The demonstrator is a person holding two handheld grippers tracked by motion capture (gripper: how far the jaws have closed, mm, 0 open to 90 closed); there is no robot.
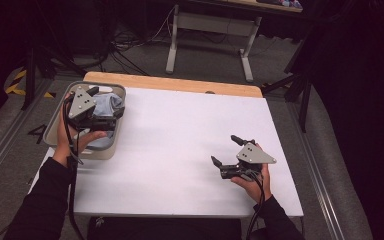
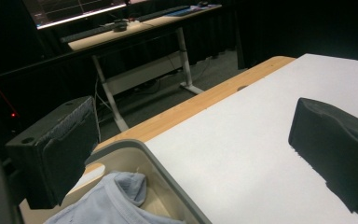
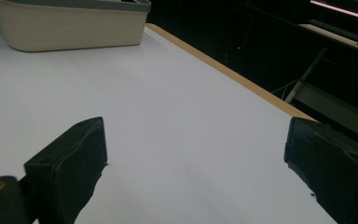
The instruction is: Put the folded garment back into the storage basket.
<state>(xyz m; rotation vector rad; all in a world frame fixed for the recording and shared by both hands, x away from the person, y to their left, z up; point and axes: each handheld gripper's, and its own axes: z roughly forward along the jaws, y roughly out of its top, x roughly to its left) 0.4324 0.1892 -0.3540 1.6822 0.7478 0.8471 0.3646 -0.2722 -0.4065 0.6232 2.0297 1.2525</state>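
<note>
- Pale-blue cloth (image 1: 111, 106) bunched inside basket (image 1: 111, 150) at table's (image 1: 180, 150) left edge.
- Left tongs (image 1: 96, 92) spread wide above it, poised to grab.
- Right tongs (image 1: 225, 150) gaping, parked aside.

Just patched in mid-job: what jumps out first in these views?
The pale blue crumpled cloth lying in the grey-rimmed cream plastic bin at the table's left edge draws the eye, with the left gripper hovering open right over it. The right gripper waits open above the bare white tabletop at the near right, holding nothing.
</note>
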